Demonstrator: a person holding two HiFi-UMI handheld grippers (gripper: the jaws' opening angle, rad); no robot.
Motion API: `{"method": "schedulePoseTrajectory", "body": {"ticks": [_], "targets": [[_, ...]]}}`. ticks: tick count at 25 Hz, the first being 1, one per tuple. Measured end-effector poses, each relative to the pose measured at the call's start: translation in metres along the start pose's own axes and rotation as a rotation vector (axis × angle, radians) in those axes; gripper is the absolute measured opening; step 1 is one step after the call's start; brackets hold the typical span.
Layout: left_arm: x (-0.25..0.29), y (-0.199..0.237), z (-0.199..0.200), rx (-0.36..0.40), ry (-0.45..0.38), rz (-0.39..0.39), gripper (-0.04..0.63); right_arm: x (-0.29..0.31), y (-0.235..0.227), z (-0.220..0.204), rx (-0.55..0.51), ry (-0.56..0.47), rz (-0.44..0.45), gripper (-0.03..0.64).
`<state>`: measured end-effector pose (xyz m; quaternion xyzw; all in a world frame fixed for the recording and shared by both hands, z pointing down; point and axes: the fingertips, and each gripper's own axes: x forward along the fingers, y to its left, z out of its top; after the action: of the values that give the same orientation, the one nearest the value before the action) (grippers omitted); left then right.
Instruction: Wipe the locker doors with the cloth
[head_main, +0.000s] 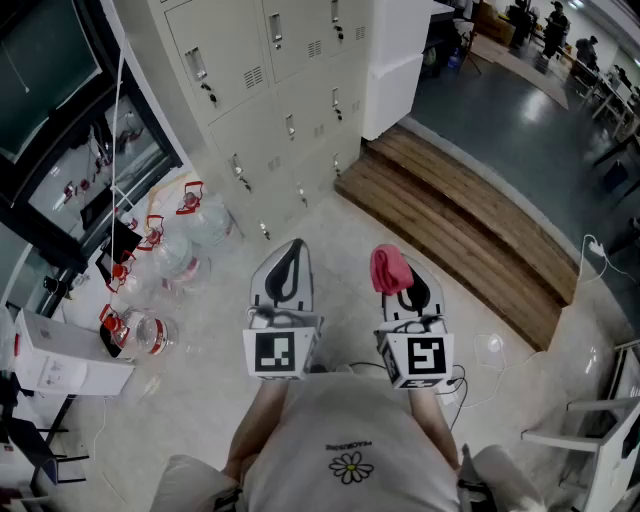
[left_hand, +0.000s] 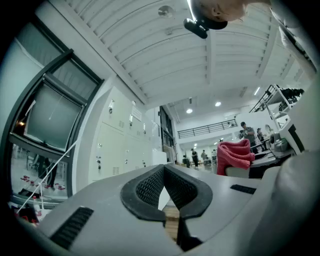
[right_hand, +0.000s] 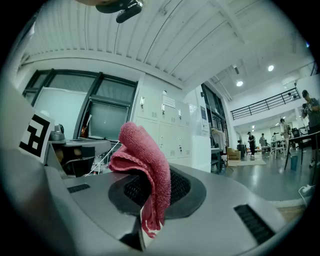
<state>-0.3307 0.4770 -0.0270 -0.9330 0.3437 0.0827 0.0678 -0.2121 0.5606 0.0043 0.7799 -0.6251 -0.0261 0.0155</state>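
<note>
close at the person's waist, the right gripper (right_hand: 154, 194) pinched the pink cloth (right_hand: 144, 157) in its fingers, the left gripper (left_hand: 164, 172) had its fingers pressed together on nothing, and the locker doors (head_main: 290, 95) stood well apart, seemingly not yet wiped.

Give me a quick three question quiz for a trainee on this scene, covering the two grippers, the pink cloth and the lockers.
1. Pick one: which gripper is shut on the pink terry cloth? A, the left gripper; B, the right gripper.
2. True or false: the pink terry cloth is pressed against the pale grey metal lockers.
3. Fill in: the left gripper's jaws are ___ with nothing between them.

Key: 1 B. 2 False; in the head view both grippers are held over the floor, well apart from the lockers. 3 Shut.
</note>
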Motion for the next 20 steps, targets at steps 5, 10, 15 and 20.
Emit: {"method": "schedulePoseTrajectory", "body": {"ticks": [5, 10, 15, 20], "targets": [[0.010, -0.016, -0.003, 0.009, -0.017, -0.029, 0.017, 0.004, -0.011, -0.011, 0.011, 0.000, 0.022, 0.040], [0.019, -0.024, -0.009, -0.002, -0.012, -0.032, 0.017, 0.007, -0.018, -0.025, 0.027, 0.023, 0.036, 0.040], [0.029, -0.024, -0.024, 0.002, 0.034, -0.034, 0.017, 0.014, -0.023, -0.042, 0.106, 0.051, 0.060, 0.040], [0.064, -0.009, -0.043, 0.016, 0.064, -0.029, 0.017, 0.038, -0.031, -0.058, 0.137, 0.083, 0.072, 0.040]]}}
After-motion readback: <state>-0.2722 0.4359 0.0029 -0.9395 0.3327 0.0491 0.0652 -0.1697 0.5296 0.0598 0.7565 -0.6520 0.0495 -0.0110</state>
